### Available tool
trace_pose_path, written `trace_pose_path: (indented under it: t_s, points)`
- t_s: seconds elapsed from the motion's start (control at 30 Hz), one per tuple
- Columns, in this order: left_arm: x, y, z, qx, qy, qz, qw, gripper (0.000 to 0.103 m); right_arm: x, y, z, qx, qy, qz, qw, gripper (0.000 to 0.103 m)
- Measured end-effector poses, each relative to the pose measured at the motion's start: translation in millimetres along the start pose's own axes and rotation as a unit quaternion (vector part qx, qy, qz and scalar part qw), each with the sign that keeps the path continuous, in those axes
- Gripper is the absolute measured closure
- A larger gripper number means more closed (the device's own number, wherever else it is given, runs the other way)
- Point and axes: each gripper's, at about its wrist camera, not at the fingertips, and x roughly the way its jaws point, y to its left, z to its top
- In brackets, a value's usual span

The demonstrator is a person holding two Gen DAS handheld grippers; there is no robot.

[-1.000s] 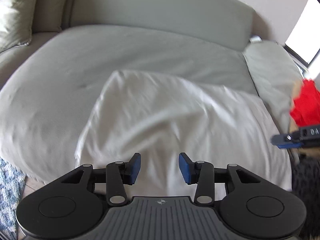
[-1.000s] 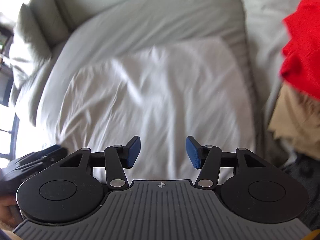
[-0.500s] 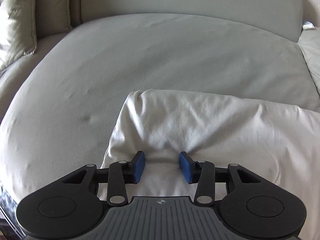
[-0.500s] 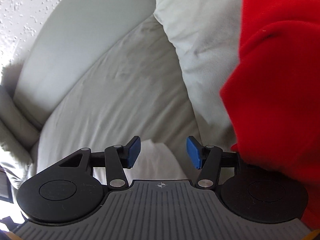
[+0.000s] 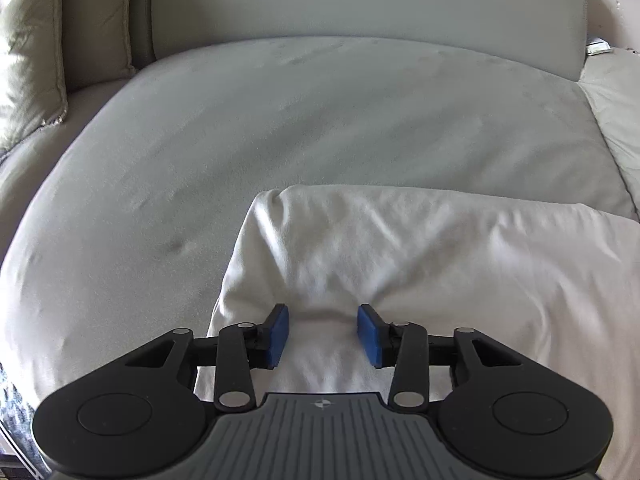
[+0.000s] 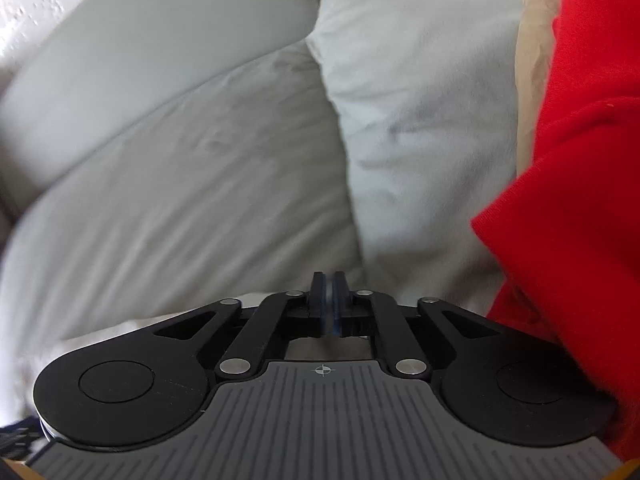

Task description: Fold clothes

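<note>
A white garment (image 5: 420, 264) lies spread on the grey-green sofa seat (image 5: 280, 120). My left gripper (image 5: 323, 330) presses down near its far left corner. The blue pads (image 5: 278, 334) stand apart and are closing slightly, with a hump of white cloth between them. In the right wrist view my right gripper (image 6: 328, 300) is at the garment's right end; a strip of the white garment (image 6: 100, 340) shows lower left. Its jaws are closing and stand nearly together, with a thin pale layer of cloth pinched between the pads.
A red garment (image 6: 572, 200) hangs close on the right of my right gripper, over a tan cloth (image 6: 532, 60). A pale side cushion (image 6: 420, 100) and the sofa backrest (image 5: 360, 0) lie beyond. A pillow (image 5: 28, 60) sits at the far left, with a patterned rug (image 5: 12, 412) below.
Both grippers dropped from above the garment to its far edge, left to the left corner, right beside the red garment. The right jaws went from wide open to nearly together.
</note>
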Motion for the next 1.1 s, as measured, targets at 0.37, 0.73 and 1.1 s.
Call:
trace_pose_path:
  t_s: [0.37,0.73,1.1]
  points:
    - [-44,-45,-29,0.044,-0.009,0.002,0.999,0.062,-83,53,-73,-0.214,0.051,0.081,0.972,0.056]
    - [-35,-48,-65,0.048,0.025,-0.006,0.9985,0.062,-90,52,-131,-0.341,0.114,0.033,0.932,0.05]
    - [-108,-99,-116,0.177,0.031,-0.095,0.9791,0.061,-125,-26,-89,-0.197,0.169,0.033,0.965,0.037]
